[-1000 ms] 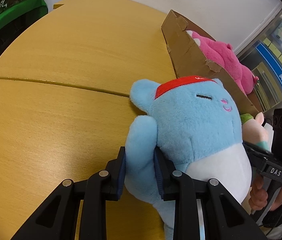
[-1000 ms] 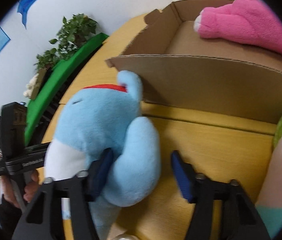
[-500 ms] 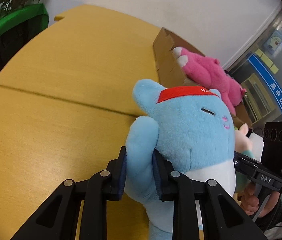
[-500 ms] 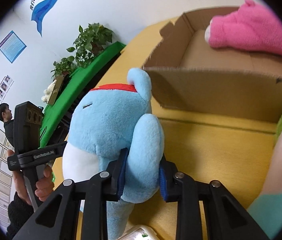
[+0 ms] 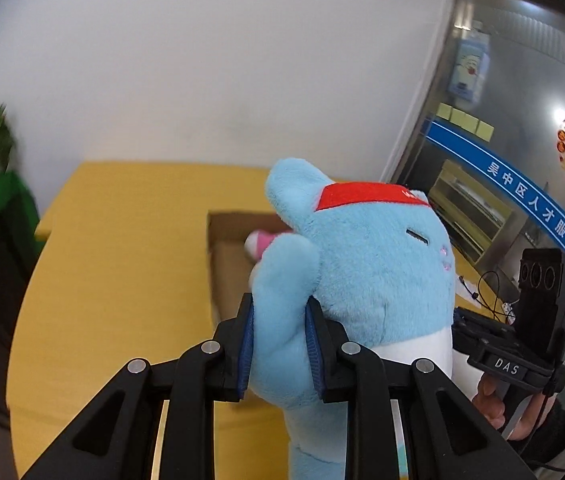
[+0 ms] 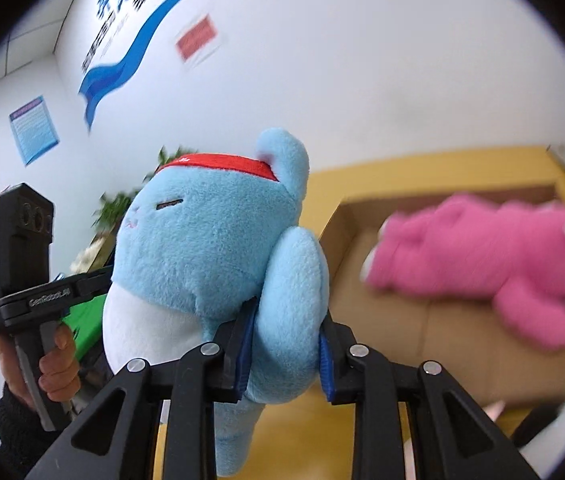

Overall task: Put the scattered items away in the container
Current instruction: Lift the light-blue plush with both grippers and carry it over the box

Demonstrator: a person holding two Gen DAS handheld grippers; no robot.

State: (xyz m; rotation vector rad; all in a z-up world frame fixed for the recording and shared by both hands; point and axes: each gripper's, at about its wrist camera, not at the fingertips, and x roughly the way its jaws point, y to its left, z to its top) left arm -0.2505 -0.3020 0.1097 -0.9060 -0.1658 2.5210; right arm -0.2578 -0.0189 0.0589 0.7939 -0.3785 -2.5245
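One pink plush bear point(image 6: 490, 264) already lies in the open brown cardboard box point(image 6: 434, 332) on the yellow tabletop point(image 5: 122, 248); one soft blue plush cat with a red headband point(image 5: 366, 268) is not yet in. It hangs above the tabletop, on the box's near side. The left hand-held gripper point(image 5: 280, 350) and right hand-held gripper point(image 6: 286, 354) are each clamped on one of its arms.

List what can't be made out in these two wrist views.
- Left wrist: most of the cardboard box and pink plush hidden behind the blue plush.
- Right wrist: pink plush motion-blurred, face unreadable.
- Both views: blue plush's lower end cut off by the bottom edge.
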